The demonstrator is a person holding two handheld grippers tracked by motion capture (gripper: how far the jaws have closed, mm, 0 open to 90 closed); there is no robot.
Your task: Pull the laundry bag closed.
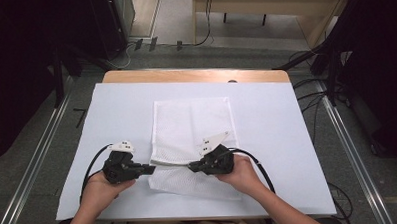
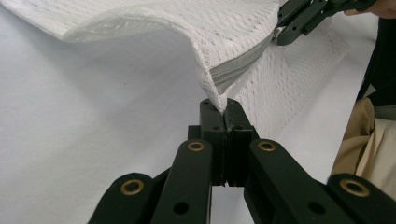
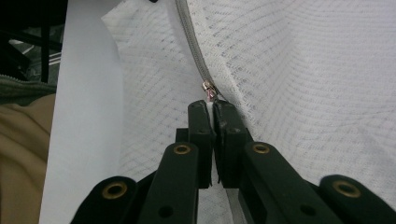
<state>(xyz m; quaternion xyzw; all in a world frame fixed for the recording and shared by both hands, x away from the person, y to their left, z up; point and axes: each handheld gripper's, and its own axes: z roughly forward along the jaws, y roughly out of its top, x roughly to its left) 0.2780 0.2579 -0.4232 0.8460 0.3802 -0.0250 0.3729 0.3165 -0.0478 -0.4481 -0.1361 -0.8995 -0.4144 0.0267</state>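
A white mesh bag (image 1: 192, 124) lies flat in the middle of the white-covered table, its near edge lifted. My left gripper (image 1: 152, 168) is at the bag's near left corner. In the left gripper view its jaws (image 2: 220, 106) are shut on that corner of the bag (image 2: 224, 32), right at the end of the grey zipper (image 2: 243, 63). My right gripper (image 1: 191, 167) faces it from the right. In the right gripper view it (image 3: 210, 106) is shut on the small metal zipper pull (image 3: 208, 89), and the zipper (image 3: 189, 37) runs away across the mesh (image 3: 303, 70).
A white sheet (image 1: 272, 119) covers the table, with a strip of wooden tabletop (image 1: 195, 75) bare at the far edge. Cables (image 1: 315, 88) lie on the floor to the right and behind. The person's lap (image 2: 364, 140) is at the near edge.
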